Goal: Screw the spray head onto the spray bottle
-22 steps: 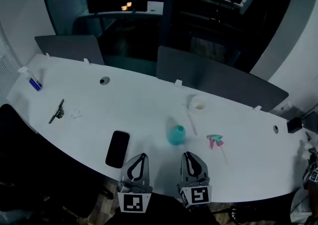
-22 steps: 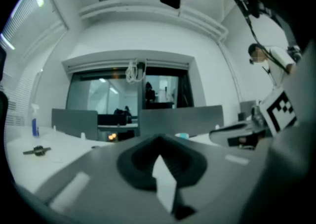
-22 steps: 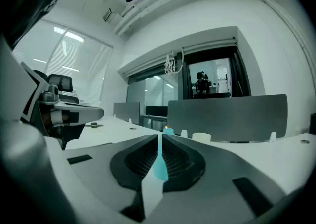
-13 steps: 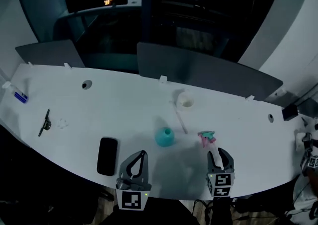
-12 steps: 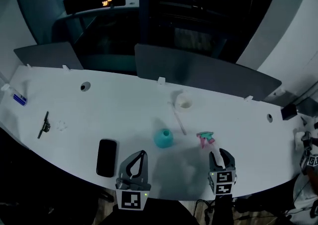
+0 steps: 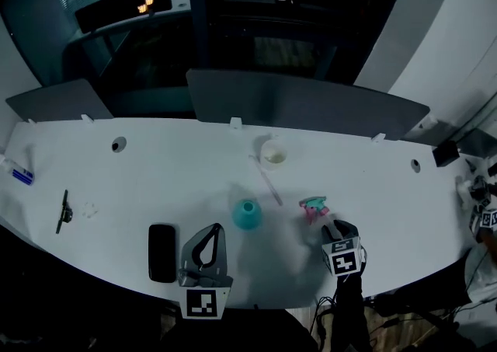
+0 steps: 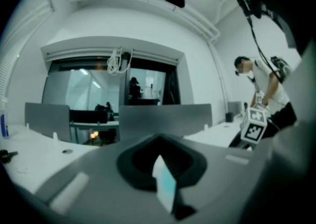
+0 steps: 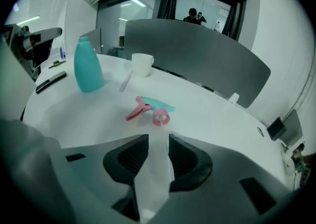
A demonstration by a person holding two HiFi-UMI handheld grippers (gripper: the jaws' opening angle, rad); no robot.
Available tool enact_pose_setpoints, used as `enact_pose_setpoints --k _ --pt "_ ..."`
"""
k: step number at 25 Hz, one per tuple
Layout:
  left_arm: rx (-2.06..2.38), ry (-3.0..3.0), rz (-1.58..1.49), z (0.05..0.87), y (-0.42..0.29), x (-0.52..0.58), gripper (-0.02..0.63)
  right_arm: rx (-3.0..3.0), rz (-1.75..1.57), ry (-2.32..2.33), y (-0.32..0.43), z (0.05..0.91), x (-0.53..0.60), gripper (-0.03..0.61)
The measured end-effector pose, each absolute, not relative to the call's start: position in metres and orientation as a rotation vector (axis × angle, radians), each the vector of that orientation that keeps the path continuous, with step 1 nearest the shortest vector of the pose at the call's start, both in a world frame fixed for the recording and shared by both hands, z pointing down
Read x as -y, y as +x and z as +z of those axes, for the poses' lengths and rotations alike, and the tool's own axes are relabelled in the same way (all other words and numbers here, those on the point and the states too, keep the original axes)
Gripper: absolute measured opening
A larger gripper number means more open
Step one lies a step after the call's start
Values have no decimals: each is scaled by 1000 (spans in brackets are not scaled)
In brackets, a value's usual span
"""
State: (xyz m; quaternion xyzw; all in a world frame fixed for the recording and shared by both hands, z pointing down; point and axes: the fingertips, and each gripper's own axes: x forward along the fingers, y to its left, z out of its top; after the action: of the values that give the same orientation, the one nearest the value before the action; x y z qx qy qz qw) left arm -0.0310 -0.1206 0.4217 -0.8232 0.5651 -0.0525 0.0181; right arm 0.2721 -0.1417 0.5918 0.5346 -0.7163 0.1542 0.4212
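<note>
Spray head point(image 6: 314, 207) lies on the bench point(image 6: 155, 176), right of the teal bottle point(image 6: 247, 214). Right claw point(image 6: 335, 231) has moved up just short of it, jaws apart and empty. Left claw point(image 6: 208, 243) is closed, holding nothing.

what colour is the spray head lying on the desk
Pink trigger and collar with a teal top; the spray head shows best in the right gripper view.

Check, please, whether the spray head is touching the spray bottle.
Apart. The right gripper view shows the spray head lying on its side with a stretch of bare white table between it and the upright spray bottle; the head view agrees.
</note>
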Motion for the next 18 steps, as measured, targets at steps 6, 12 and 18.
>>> enact_pose_setpoints --k 6,12,18 --pt "-1695 -2589 -161 417 -18 122 5 1803 439 1313 266 599 131 26" --pt "-1678 -2631 -53 404 -17 117 5 1994 523 1440 251 561 126 23" --pt "-1505 -2931 223 377 7 106 19 2603 338 1530 196 437 118 23"
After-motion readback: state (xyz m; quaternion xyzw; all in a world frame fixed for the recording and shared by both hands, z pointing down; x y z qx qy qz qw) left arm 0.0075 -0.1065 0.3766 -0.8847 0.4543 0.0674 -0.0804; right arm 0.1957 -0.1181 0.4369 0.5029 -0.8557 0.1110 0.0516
